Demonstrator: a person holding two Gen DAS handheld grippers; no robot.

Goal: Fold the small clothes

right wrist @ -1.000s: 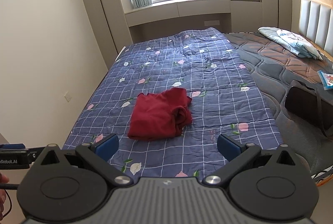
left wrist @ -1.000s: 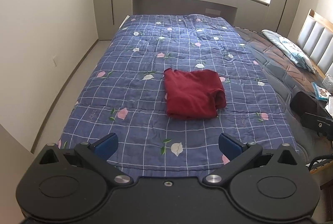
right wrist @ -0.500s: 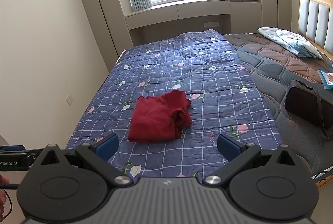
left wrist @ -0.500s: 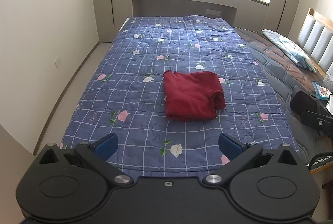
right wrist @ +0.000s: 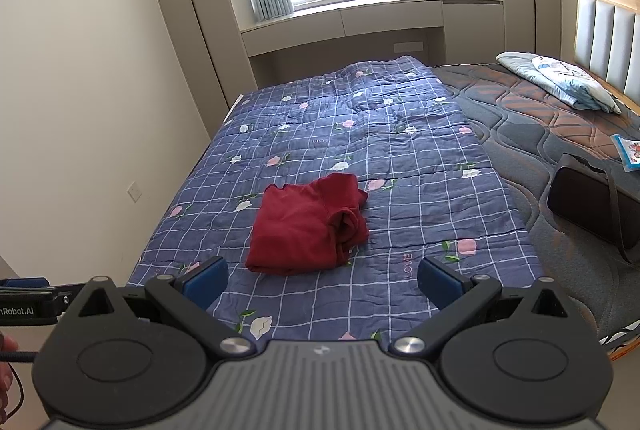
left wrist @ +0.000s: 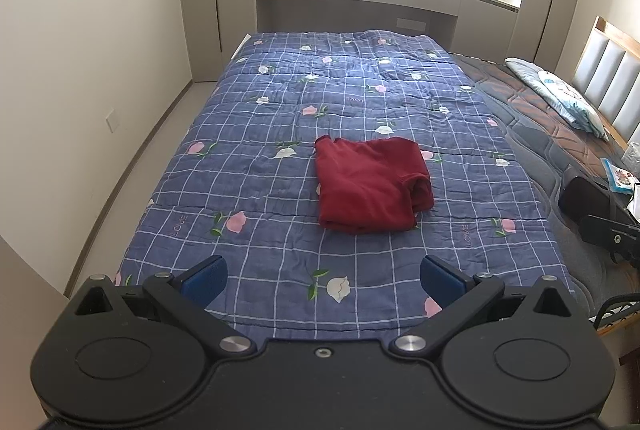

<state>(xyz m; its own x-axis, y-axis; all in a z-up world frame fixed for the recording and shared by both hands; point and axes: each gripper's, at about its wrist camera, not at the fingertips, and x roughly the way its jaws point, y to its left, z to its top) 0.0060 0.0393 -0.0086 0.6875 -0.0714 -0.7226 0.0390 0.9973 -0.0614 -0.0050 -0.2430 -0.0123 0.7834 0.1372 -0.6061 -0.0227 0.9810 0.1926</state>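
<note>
- In the left wrist view we find the left tool [left wrist: 322, 276] at the bottom of the frame with its blue pads spread wide and nothing between them.
- The red garment [left wrist: 370, 186] lies right of centre in that frame, beyond the pads and well apart from them, on the checked quilt [left wrist: 248, 166] of the bed.
- We judge the garment already folded to a rough rectangle; its longer side runs away from the camera, with a bunched roll of cloth at its right edge.
- In the right wrist view the right tool [right wrist: 322, 278] likewise stands wide apart and empty.
- There the garment [right wrist: 308, 226] sits left of centre, its near edge just above the left pad, so we judge the right tool the nearer.
- The black bag [right wrist: 588, 206] at the right edge lies well apart from the garment.
</note>
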